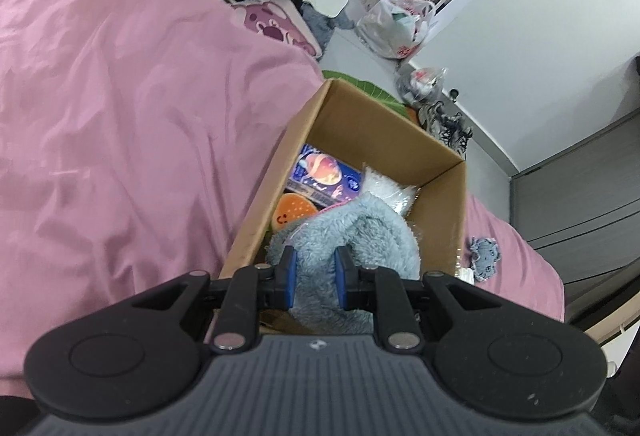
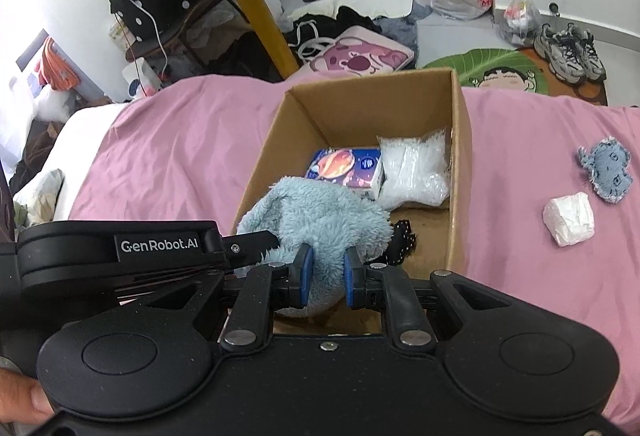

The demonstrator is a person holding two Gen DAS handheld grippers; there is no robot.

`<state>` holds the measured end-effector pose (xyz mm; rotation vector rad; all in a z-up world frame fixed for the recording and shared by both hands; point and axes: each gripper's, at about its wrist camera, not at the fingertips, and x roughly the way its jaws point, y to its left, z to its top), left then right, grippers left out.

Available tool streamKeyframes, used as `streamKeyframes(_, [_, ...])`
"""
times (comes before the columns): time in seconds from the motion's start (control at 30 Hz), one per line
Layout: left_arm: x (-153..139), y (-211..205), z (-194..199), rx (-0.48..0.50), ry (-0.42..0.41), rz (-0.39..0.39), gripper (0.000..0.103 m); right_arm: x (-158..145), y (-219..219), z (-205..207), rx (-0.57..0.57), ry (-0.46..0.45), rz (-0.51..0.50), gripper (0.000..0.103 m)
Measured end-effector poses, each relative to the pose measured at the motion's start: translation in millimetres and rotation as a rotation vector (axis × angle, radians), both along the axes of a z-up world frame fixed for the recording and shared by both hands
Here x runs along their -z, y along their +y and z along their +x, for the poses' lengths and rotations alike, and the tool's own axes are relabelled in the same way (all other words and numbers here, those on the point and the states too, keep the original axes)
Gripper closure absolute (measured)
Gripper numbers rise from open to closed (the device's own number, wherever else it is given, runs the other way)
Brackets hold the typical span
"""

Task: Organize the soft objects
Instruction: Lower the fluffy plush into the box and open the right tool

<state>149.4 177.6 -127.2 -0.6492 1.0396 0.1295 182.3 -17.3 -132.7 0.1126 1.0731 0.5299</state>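
Right wrist view: both claws clamp the fluffy blue plush [image 2: 316,220] over the cardboard box [image 2: 460,156] on the pink bed [image 2: 180,140].

Right claw [image 2: 326,272] and left claw [image 1: 314,272] each pinch plush fur, jaws narrow w/ fabric between; the plush hangs at the box's near end, not yet let go. Already in box: blue tissue pack [image 2: 348,168], white bagged fluffy item [image 2: 416,168], orange smiley plush [image 1: 290,212]. Left on bed, well apart from box: small blue-grey plush [image 2: 606,172], white wad [image 2: 568,218]. Est. over halfway done.
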Motion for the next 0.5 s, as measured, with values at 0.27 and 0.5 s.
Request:
streamKeyframes(0.27, [11, -3, 6, 0.015, 0.072, 0.037, 0.082, 7, 4, 0, -0.024, 0.039, -0.019, 0.082])
streamKeyframes(0.5, [2, -10, 7, 0.042, 0.090, 0.063, 0.063, -5, -7, -2, -0.011, 0.028, 0.018, 0.064])
